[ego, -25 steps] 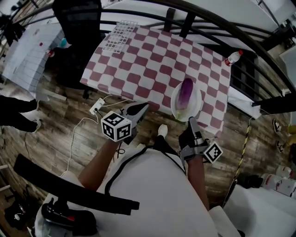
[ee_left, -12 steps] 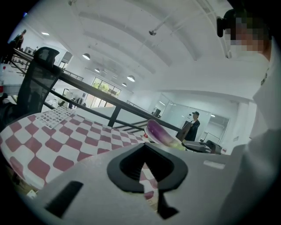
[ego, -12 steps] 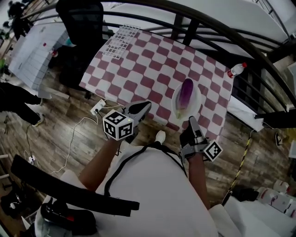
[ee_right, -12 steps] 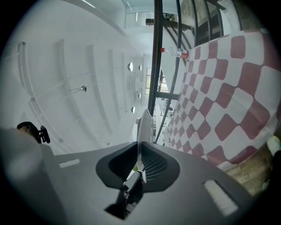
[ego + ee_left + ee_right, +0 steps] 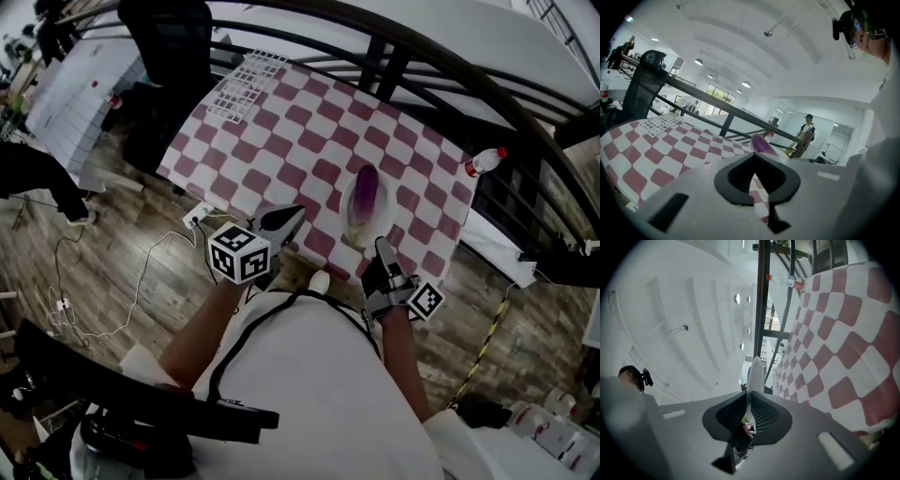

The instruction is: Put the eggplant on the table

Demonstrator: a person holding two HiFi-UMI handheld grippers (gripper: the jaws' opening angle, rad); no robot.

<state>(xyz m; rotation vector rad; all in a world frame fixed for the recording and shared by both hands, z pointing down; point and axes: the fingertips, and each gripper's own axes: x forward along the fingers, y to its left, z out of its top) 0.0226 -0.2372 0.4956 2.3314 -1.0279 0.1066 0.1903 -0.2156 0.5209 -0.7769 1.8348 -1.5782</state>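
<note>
At the bottom of the head view, the person's white shirt (image 5: pixel 309 394) fills the frame. Just left of centre, the left gripper (image 5: pixel 284 218) points at the worktop's near edge, its 2 jaws pressed together with nothing between them. Right of centre, the right gripper (image 5: pixel 382 247) is clamped on the near rim of a white plate (image 5: pixel 348 214). Its own view shows that rim edge-on between the jaws. The eggplant (image 5: pixel 366 190) lies lengthwise in the plate, over the near right part of the red-and-white checked worktop (image 5: pixel 281 131). I cannot tell whether the plate rests on the cloth. Farther off, a white wire rack (image 5: pixel 242 80) lies at the worktop's upper left corner. A red-capped bottle (image 5: pixel 483 161) sits just off its far right corner. A black railing (image 5: pixel 403 37) curves across behind.
</note>
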